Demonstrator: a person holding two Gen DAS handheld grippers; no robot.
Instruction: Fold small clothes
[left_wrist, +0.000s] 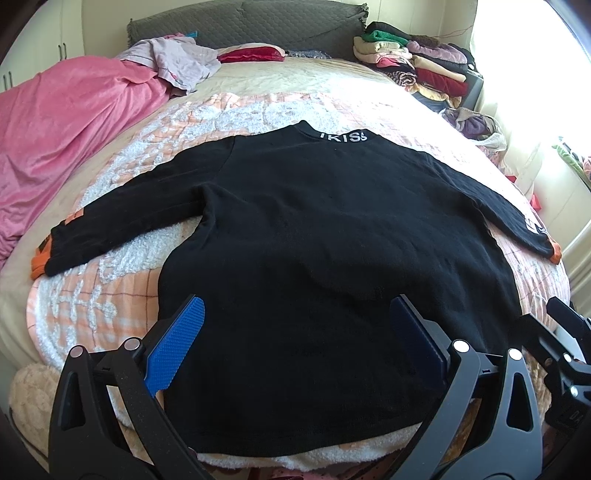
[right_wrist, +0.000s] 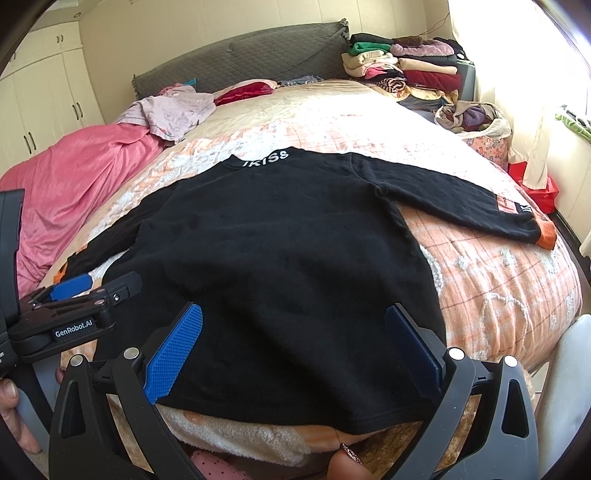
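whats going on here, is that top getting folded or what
A person holds a two-finger gripper in each hand over a black long-sleeved top spread flat on the bed, sleeves out to the sides, neck toward the headboard. The left gripper and right gripper both hover open near the hem, gripping nothing. No fold has been made yet. A stack of folded clothes sits at the far right corner.
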